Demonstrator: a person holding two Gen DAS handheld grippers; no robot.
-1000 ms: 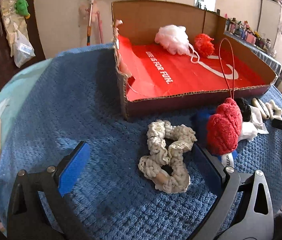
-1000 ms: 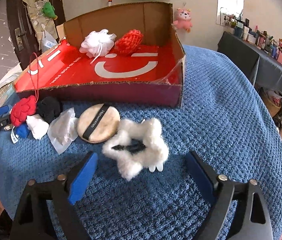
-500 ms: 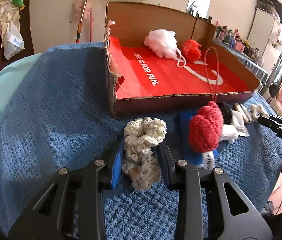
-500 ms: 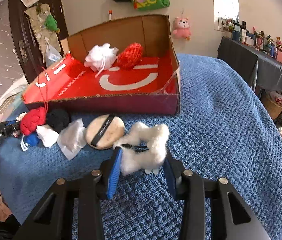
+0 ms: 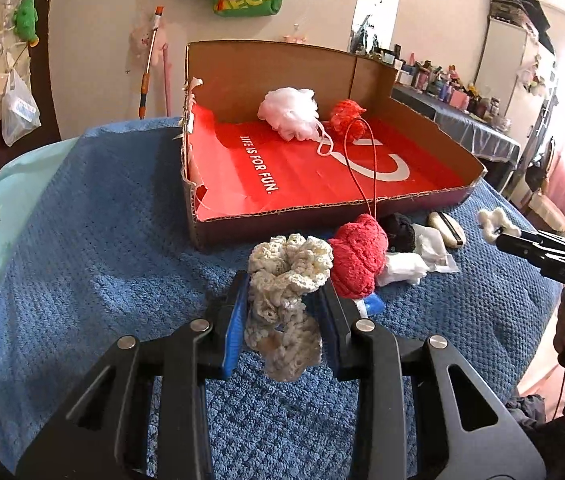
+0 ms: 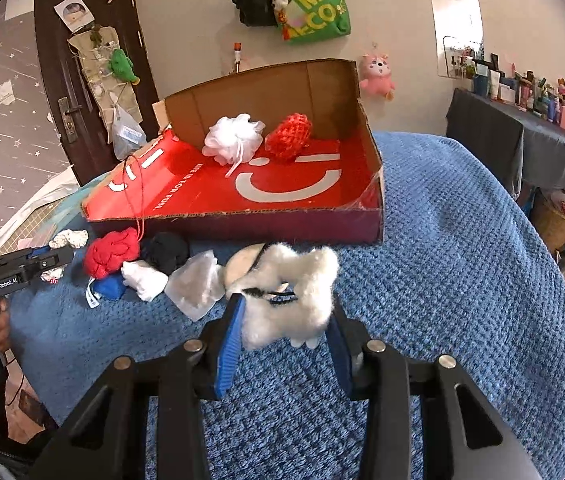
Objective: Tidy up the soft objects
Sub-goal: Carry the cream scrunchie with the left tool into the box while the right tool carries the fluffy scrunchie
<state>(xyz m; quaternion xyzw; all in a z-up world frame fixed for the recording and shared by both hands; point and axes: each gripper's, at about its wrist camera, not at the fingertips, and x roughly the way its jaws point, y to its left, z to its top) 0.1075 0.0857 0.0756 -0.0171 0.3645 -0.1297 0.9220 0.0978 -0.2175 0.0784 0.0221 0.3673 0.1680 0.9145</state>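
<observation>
Between my left tool's (image 5: 282,320) blue pads hangs the cream crocheted scrunchie (image 5: 288,280), pinched; my right tool (image 6: 286,336) pinches the white fluffy scrunchie (image 6: 294,300). Beyond both, on the blue-covered surface (image 5: 82,240), sits the cardboard box (image 5: 274,76), holding a white bath pouf (image 5: 288,114).

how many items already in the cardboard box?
2, both at the back wall of the cardboard box: a white mesh bath pouf and, to its right, a red mesh pouf. Nothing else shows inside.
</observation>
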